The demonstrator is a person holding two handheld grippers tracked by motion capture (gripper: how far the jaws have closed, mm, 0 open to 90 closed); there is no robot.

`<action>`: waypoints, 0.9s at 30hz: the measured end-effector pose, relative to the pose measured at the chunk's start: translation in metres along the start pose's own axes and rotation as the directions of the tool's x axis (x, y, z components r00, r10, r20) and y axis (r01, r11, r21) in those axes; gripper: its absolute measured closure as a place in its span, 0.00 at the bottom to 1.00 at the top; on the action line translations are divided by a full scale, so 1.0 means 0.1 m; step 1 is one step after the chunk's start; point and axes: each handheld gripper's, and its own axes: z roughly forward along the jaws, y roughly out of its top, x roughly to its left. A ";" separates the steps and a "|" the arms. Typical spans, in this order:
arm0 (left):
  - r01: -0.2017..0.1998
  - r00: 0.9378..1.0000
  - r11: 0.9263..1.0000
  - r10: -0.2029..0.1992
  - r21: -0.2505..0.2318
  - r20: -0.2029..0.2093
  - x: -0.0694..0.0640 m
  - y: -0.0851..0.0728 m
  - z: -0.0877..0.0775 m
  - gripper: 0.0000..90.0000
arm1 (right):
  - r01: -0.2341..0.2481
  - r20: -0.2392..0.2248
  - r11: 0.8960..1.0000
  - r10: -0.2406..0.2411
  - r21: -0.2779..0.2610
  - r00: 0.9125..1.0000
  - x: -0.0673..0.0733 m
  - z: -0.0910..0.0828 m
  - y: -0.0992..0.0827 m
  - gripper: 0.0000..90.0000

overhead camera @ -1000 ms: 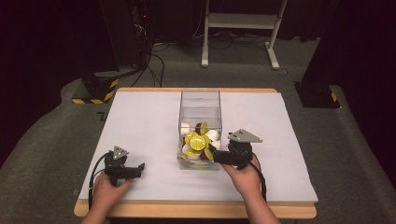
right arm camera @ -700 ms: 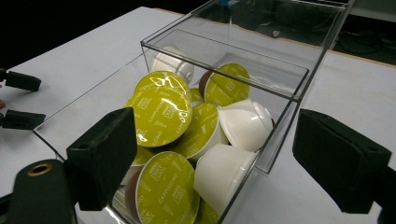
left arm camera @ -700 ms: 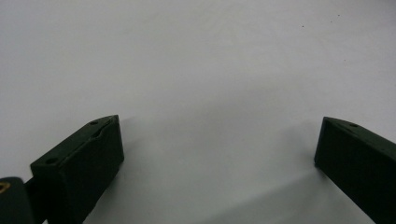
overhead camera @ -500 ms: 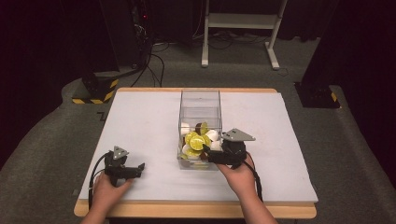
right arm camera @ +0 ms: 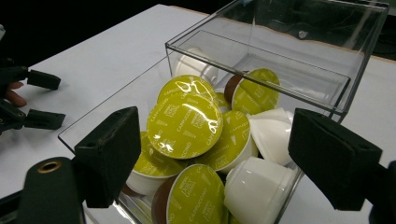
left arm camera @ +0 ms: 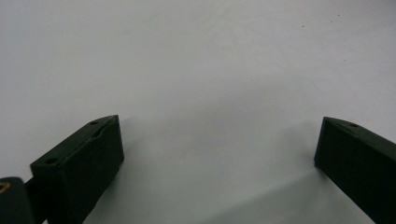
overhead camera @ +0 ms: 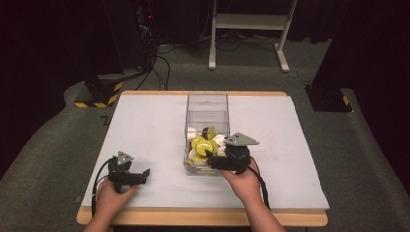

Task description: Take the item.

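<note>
The white table (overhead camera: 145,125) carries one clear plastic box (overhead camera: 207,104) at its middle, its near half heaped with coffee capsules (right arm camera: 184,119) — about five green-lidded ones and three or four white cups show, some half hidden. The right claw (overhead camera: 211,160) hovers over the pile at the box's near end; its jaws have just been closing yet stand apart around the topmost green-lidded capsule, not pressing it. The left claw (overhead camera: 145,172) rests on bare table, jaws wide apart, holding nothing. Judging by this, the picking has barely begun — no capsule lies outside the box
</note>
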 end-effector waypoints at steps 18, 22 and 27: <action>0.000 1.000 1.000 0.000 0.000 0.000 0.00 0.00 0.00 0.02 | 0.011 -0.020 1.000 -0.011 0.015 1.000 0.08 0.09 0.07 0.17; 0.000 1.000 1.000 0.000 0.000 0.000 0.00 0.00 0.00 0.02 | 0.009 -0.032 1.000 -0.008 0.025 0.999 0.09 0.14 0.08 0.19; 0.000 1.000 1.000 0.000 0.000 0.000 0.00 0.00 0.00 0.02 | 0.013 -0.035 0.999 -0.012 0.034 0.999 0.11 0.20 0.10 0.20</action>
